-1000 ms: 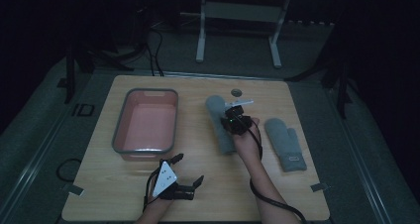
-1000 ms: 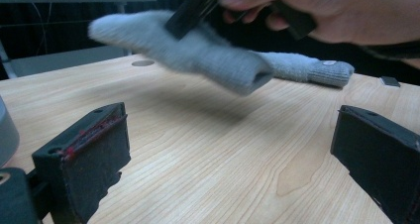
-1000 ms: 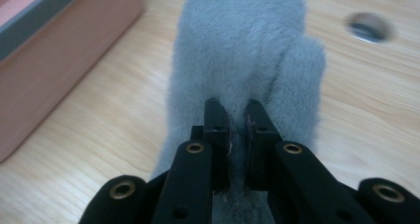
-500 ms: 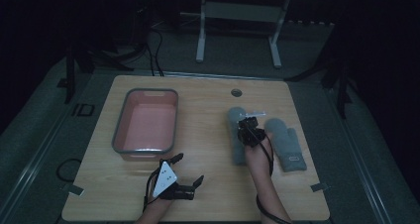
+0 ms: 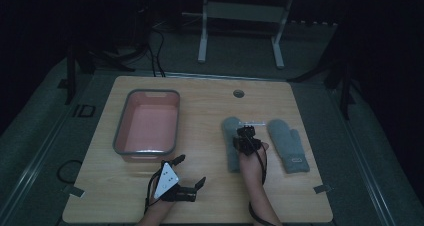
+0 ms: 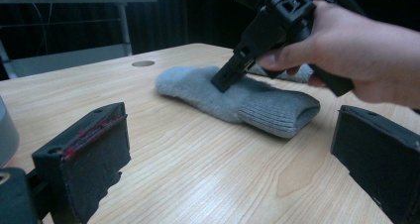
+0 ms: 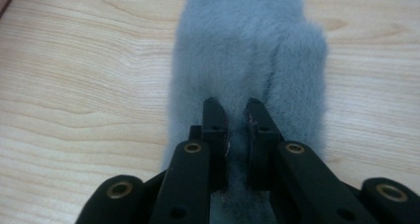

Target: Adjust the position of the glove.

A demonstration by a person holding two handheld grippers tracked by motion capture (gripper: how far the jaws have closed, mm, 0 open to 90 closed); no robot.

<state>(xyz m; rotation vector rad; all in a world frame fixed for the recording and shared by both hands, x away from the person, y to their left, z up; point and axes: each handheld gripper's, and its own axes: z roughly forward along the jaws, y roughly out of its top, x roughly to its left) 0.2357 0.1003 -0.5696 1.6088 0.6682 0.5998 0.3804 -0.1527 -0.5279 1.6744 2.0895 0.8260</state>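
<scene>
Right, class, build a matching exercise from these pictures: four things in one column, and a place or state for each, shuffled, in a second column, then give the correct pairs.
Things:
1. pink bin
2. left mitten
3. right mitten
4. left gripper

Places or states:
A. jaws wide apart, holding nothing
B. pinched by the right gripper
C. on the table's left half
D. lying flat, untouched, nearest the table's right edge

Pairs: 1-C, 2-B, 3-D, 4-A

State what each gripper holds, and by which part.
Right gripper: pinches the left mitten by the fabric at its middle. Left gripper: open, nothing held.
</scene>
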